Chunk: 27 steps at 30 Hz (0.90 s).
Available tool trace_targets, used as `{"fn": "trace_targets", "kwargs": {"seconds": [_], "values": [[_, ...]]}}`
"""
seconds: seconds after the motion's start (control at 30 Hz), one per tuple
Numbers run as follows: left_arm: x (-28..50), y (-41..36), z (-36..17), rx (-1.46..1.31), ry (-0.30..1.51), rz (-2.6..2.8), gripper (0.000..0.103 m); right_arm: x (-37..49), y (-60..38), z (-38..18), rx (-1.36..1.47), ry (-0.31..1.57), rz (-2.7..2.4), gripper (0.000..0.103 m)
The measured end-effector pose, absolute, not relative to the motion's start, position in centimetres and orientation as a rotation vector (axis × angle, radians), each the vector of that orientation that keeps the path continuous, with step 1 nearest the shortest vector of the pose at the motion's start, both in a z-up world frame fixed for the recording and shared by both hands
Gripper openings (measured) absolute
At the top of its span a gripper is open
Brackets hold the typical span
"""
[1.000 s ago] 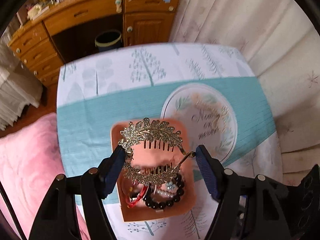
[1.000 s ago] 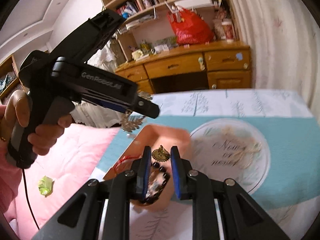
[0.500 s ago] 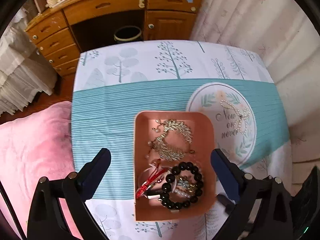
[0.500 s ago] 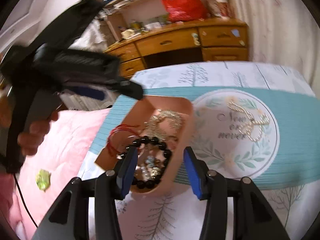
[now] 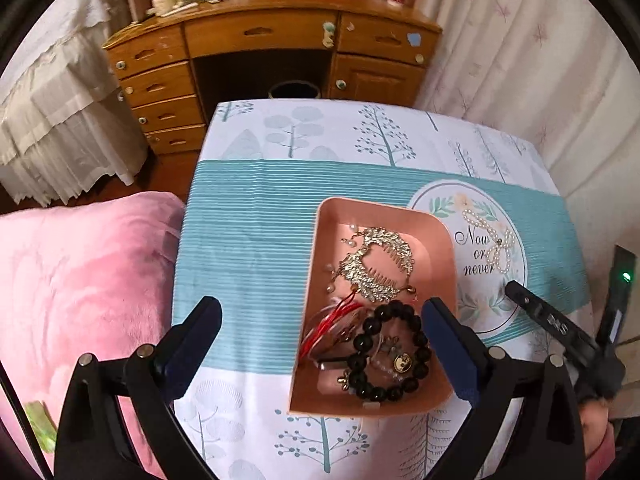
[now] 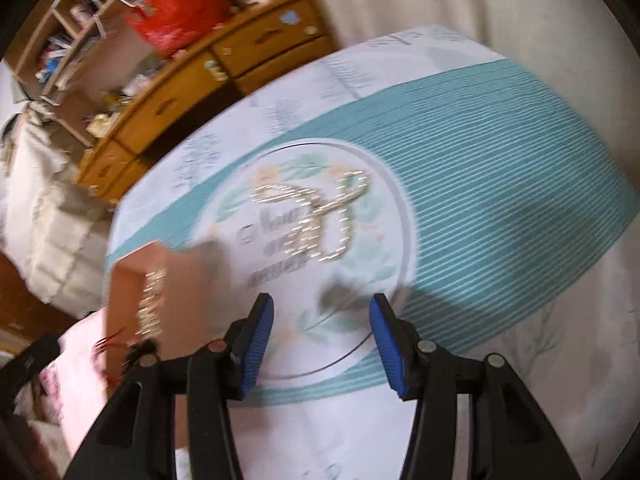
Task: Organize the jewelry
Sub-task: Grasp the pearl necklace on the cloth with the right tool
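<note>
Now the sparkly hair comb [image 5: 376, 266] lies in the pink tray [image 5: 316, 264]; a second ago it was held between the left gripper's pads. The left gripper [image 5: 320, 354] now has its jaws spread wide with nothing in them. Its near parts are cut off at the bottom of the picture, and its right finger [image 5: 450, 354] covers part of the tray's right side.

The right gripper [image 6: 322, 350] was almost shut a second ago and has swung from the tray to the round print. Its jaws stand partly apart and hold nothing. Its blue pads [image 6: 258, 346] are ribbed. The right wrist picture is blurry, so small things there are hard to make out.

The tray is smooth, pink and has round corners. Its long side runs from near to far. It sits on the table cloth [image 5: 248, 232], which has teal stripes and little trees. The comb lies in the far half of the tray. It is a curved gold and silver piece shaped like leaves, its long side runs near to far, and its teeth point right. Near it lie red strings [image 5: 328, 320] and a ring of round black beads [image 5: 390, 354]. Some small bits inside the ring are too tangled to tell apart.

Right of the tray, on the round print, lies a pearl bow [image 5: 490, 244]. In the right wrist view it [image 6: 316, 218] is just a shiny smear, far from the pads.

A soft pink blanket [image 5: 80, 280] lies left of the table. A wooden desk [image 5: 256, 40] with drawers stands far behind.
</note>
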<state>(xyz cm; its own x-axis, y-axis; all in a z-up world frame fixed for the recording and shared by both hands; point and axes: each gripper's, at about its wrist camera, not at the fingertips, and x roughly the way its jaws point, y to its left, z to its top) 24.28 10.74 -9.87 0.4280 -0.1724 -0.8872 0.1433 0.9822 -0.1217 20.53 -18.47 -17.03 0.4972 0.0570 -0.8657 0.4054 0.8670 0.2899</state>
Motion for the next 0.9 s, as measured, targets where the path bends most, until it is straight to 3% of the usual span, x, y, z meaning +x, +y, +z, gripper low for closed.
{"fn": "trace_targets", "kwargs": {"seconds": [0.5, 0.63, 0.83, 0.9], "values": [[22.3, 14.7, -12.5, -0.094, 1.164, -0.086, 0.099, 25.3, -16.1, -18.2, 0.210, 1.052, -0.322, 0.050], [22.1, 15.6, -13.0, -0.121, 1.159, -0.060, 0.099, 25.5, -14.9, -18.2, 0.140, 1.045, -0.324, 0.016], [21.9, 16.3, -13.8, -0.154, 1.165, -0.043, 0.099, 25.5, -15.8, -17.8, 0.196, 1.069, -0.271, 0.013], [21.8, 16.4, -13.9, -0.157, 1.161, -0.039, 0.099, 25.4, -16.2, -17.2, 0.242, 1.046, -0.238, 0.004]]}}
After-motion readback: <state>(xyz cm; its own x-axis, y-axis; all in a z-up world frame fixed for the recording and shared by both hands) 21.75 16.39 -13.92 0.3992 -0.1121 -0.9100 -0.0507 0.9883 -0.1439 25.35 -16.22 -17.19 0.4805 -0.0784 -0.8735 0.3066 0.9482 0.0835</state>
